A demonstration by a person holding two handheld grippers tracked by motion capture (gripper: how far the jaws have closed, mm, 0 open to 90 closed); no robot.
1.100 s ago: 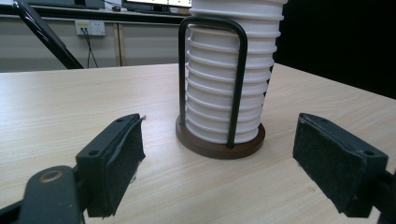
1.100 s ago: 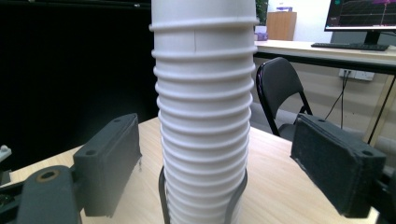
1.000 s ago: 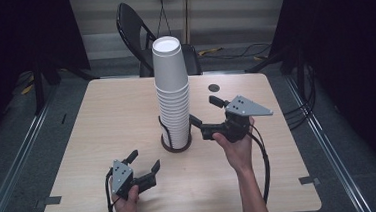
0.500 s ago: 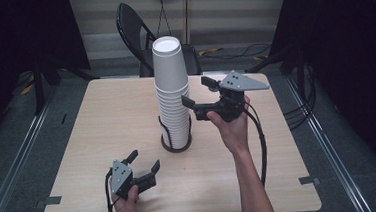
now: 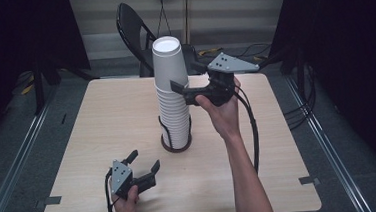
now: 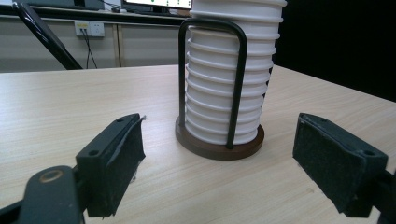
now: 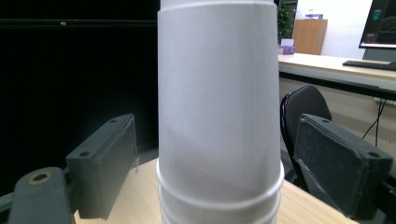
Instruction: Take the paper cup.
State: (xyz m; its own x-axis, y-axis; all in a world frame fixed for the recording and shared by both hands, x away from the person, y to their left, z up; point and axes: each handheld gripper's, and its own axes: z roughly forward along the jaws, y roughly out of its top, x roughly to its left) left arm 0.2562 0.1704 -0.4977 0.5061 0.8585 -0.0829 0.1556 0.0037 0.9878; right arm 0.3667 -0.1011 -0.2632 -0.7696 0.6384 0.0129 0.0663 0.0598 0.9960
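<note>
A tall stack of white paper cups (image 5: 170, 87) stands mid-table in a black wire holder with a round brown base (image 5: 177, 146). My right gripper (image 5: 186, 77) is raised beside the stack's upper part and is open. In the right gripper view its pads (image 7: 114, 161) stand on either side of the top cup (image 7: 219, 93) without touching it. My left gripper (image 5: 143, 160) rests low near the table's front edge, open and holding nothing. It looks at the holder base (image 6: 219, 145) and the lower cups (image 6: 229, 84) from a short distance.
A black folding chair (image 5: 133, 27) stands just behind the wooden table (image 5: 102, 122). Cables lie on the floor at the back and right. Metal floor rails run along both sides of the table.
My right gripper has risen from the lower part of the stack up to the top cup, still open. The left gripper has stayed in place.
</note>
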